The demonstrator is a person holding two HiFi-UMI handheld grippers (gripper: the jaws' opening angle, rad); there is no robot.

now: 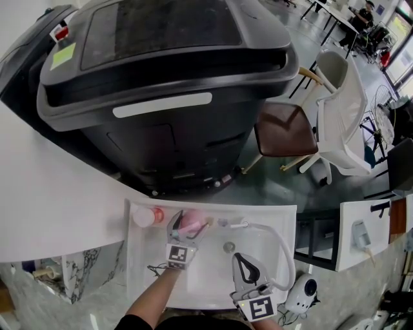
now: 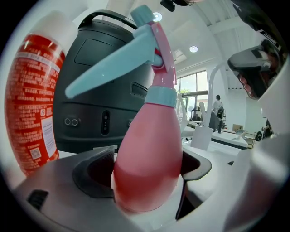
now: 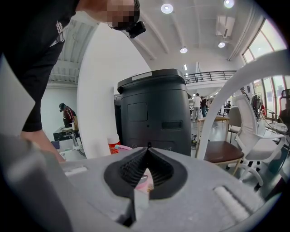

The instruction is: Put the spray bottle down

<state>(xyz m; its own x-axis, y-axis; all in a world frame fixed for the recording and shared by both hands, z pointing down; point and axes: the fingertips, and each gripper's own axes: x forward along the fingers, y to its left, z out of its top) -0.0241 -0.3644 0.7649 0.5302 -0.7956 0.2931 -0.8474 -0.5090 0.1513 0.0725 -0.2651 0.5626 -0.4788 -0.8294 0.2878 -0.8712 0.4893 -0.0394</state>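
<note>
One spray bottle (image 2: 147, 167), left gripper (image 1: 190, 225) jaws clamped on its belly.
Judged light, smooth, slippery plastic; belly hold suits. Right gripper (image 1: 240, 261) jaws closed, empty.

An open lab hall: big black boxy machine (image 1: 161, 84), white plastic chair (image 1: 345, 113), white desks (image 2: 229, 138), railed mezzanine (image 3: 213, 77) under round ceiling lights (image 3: 166, 8)

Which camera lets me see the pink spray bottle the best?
The left gripper view: the spray bottle fills it, pink body clamped between the jaws of the left gripper, blue trigger on top. The head view shows just a small pink blob from above. The right gripper view shows only a pink sliver.
</note>
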